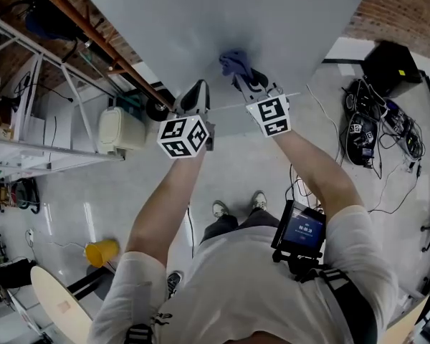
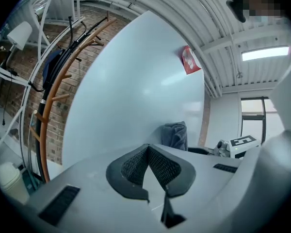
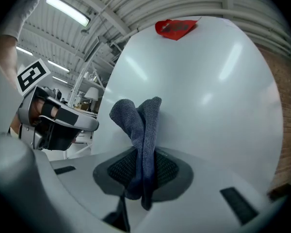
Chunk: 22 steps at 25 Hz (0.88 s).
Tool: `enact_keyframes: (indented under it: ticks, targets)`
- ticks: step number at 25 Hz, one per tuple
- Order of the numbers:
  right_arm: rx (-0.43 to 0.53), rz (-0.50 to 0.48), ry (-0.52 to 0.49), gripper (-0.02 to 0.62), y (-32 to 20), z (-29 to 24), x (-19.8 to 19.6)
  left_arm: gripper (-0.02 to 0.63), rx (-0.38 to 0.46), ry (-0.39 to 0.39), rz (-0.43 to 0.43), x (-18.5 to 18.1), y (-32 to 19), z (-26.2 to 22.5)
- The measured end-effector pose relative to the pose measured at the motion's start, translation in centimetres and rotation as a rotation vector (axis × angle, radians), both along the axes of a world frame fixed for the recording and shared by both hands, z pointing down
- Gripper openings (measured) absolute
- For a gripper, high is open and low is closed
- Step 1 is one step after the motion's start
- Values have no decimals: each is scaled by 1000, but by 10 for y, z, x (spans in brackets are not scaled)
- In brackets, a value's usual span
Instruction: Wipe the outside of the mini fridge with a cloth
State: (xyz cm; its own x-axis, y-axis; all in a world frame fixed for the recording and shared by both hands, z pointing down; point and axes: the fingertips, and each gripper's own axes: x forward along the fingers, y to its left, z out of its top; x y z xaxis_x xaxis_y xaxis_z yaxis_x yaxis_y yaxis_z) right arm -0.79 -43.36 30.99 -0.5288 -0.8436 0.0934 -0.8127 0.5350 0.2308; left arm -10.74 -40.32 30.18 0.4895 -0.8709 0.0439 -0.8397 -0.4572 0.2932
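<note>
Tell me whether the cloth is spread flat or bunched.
Bunched: the cloth stands in upright folds, pinched in the right hand-held gripper.

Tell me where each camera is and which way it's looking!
Head view: on the person's head, looking steeply down at the fridge; arms, chest, shoes and both grippers show.
Left gripper view: rides the left gripper, facing the fridge wall along its shut, empty jaws.
Right gripper view: rides the right gripper, facing the fridge along jaws shut on the cloth.
Shared: all three see the cloth and the fridge; each gripper view sees the other gripper.
</note>
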Motion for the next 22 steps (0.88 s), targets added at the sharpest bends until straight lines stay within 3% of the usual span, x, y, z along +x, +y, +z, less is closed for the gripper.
enact_keyframes:
  ticks: [12,22]
  targets:
    - [-18,123,-8,74,-15,4,131,0,-1,-10,97,112,-15,-4]
    - [-13,177,-40,74,-24,6,208,0,-8,-24,121,173,-24,0]
